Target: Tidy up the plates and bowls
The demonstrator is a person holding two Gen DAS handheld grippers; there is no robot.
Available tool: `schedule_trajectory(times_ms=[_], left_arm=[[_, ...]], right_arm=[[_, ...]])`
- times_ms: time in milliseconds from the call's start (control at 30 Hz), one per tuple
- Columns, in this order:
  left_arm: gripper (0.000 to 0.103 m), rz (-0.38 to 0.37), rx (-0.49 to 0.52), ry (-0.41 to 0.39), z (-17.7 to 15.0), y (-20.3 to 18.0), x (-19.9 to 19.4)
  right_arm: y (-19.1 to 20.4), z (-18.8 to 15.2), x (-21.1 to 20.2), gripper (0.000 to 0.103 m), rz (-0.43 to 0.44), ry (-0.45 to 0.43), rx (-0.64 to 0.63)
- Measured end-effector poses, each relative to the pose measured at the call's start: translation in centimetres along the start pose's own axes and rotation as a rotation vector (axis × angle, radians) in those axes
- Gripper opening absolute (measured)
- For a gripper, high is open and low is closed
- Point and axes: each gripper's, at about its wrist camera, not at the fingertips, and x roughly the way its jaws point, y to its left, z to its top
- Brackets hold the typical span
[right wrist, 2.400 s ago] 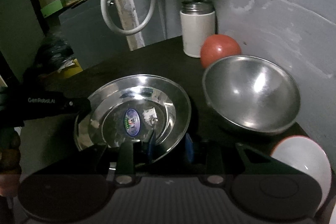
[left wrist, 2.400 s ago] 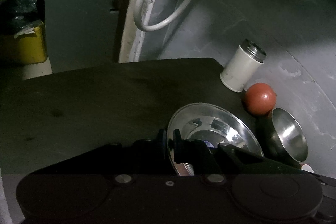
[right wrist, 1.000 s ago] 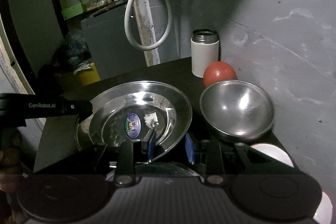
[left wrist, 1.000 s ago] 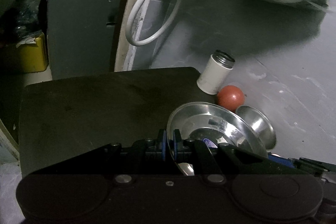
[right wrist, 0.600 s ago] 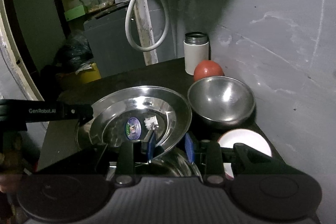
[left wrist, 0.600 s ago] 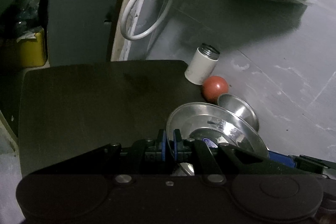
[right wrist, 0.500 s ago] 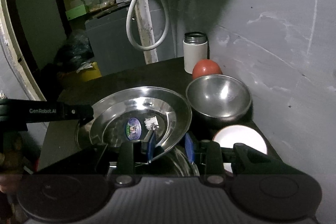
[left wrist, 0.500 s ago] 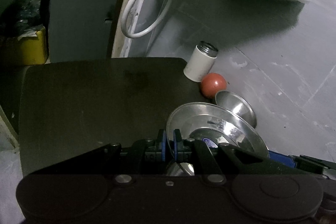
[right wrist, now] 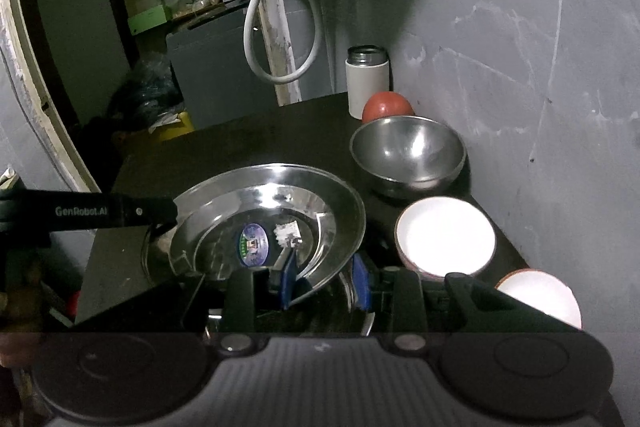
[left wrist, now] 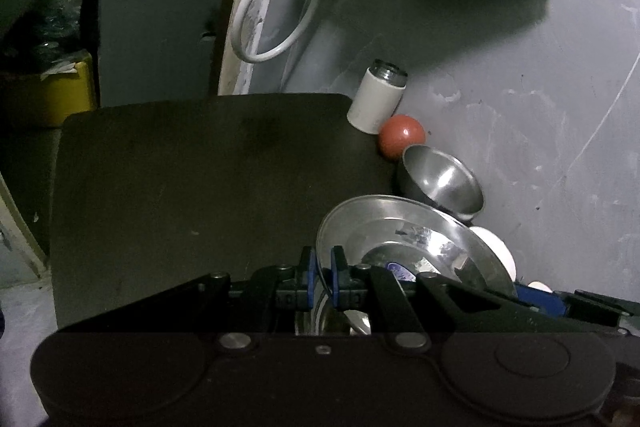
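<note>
A shiny steel plate (left wrist: 404, 239) with a blue sticker is held above the dark table (left wrist: 192, 179). My left gripper (left wrist: 323, 269) is shut on its left rim. In the right wrist view the plate (right wrist: 272, 211) fills the middle, and my right gripper (right wrist: 324, 279) has its blue jaws set apart around the near rim, with a gap on the right side. The left gripper's arm (right wrist: 88, 213) reaches in from the left. Another steel dish (right wrist: 352, 307) lies below the plate, mostly hidden. A steel bowl (right wrist: 408, 151) stands behind, and two white bowls (right wrist: 444, 235) (right wrist: 540, 295) sit to the right.
A white canister (right wrist: 367, 83) and a red ball (right wrist: 386, 109) stand at the table's far right corner against the grey wall (right wrist: 520, 67). A white hose (right wrist: 280, 39) hangs behind. A yellow bin (left wrist: 48, 95) sits on the floor to the left.
Both grippers have risen and drawn back with the plate, lifting it off the table. The dish beneath and the white bowls have come into view.
</note>
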Motion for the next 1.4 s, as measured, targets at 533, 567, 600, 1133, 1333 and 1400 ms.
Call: schedule_trajectory(times_ms=[533, 567, 600, 1133, 1333, 1400], left_arm=[[0.008, 0.017, -0.013, 0.027, -0.8, -0.1, 0.8], [0.008, 0.018, -0.014, 0.03, -0.8, -0.1, 0.9], [0.008, 0.018, -0.015, 0.033, -0.9, -0.1, 1.0], [0.01, 0.034, 0.048, 0.052, -2.0, -0.9, 1.6], [0.011, 0.043, 0.07, 0.063, -2.4, -1.1, 1.8], [0.011, 0.042, 0.07, 0.065, -2.5, -1.1, 1.8]], right_arm=[[-0.1, -1.0, 0.1, 0.034, 0.006, 0.019, -0.003], [-0.1, -1.1, 0.1, 0.034, 0.01, 0.019, -0.004], [-0.2, -1.0, 0.2, 0.034, 0.014, 0.019, -0.004], [-0.4, -2.2, 0.1, 0.036, 0.025, 0.036, 0.0], [-0.3, -2.4, 0.0, 0.035, 0.025, 0.038, -0.008], [-0.3, -2.4, 0.1, 0.036, 0.024, 0.04, -0.009]])
